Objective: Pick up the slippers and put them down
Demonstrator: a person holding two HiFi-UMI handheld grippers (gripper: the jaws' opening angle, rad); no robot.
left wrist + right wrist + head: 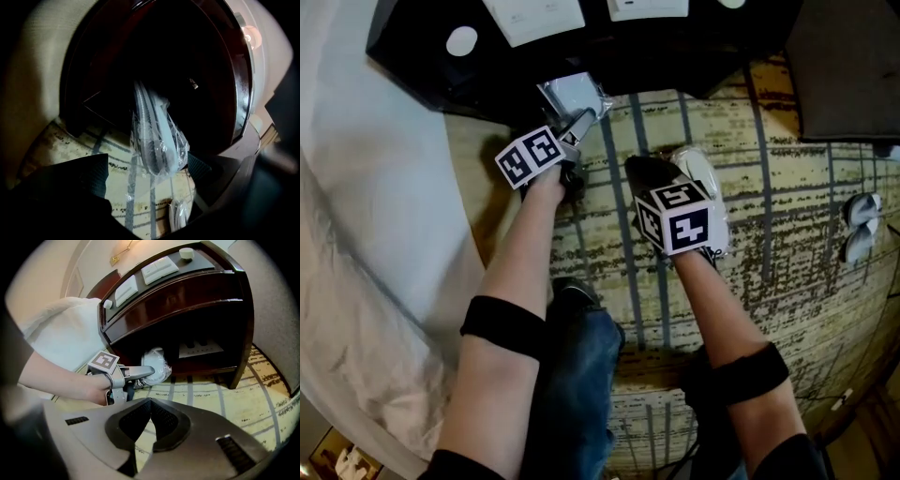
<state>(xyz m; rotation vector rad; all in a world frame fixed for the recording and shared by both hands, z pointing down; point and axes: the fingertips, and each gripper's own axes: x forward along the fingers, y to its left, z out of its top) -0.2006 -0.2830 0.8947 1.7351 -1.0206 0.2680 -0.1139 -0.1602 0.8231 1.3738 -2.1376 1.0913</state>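
Likely trouble first: a pinch on loose film alone instead of on the slippers (157, 136) inside, ending in a slide out of the grip on the lift. Also possible: contact from one pad ahead of the other, shoving the pack deeper into shadow. Or a jaw snagging on the nightstand's lower front edge, judging by the tight room there.

Pair of slippers sealed in a clear plastic bag (176, 140), leaning out of the open lower compartment (206, 359) of a dark wooden nightstand (187, 291). Upper end back in the dark, lower end out past the compartment's front edge over the patterned carpet (262, 394). Resting on it or not, impossible to tell.

Wide-spread jaws on the left gripper (147, 171), the bag's lower end between the pads (93, 173). Right pad just beside the film, left pad apart from it, nothing clamped.

Jaws pressed fully together on the right gripper (151, 420), empty, above the carpet out from the nightstand's front edge.

Contents: in the bag, two slippers, grey ribbed soles showing through the film. In the compartment, the bag's upper end toward the left side and a pale printed sheet (201, 348) at the back. On the nightstand top, pale switch panels (159, 269).
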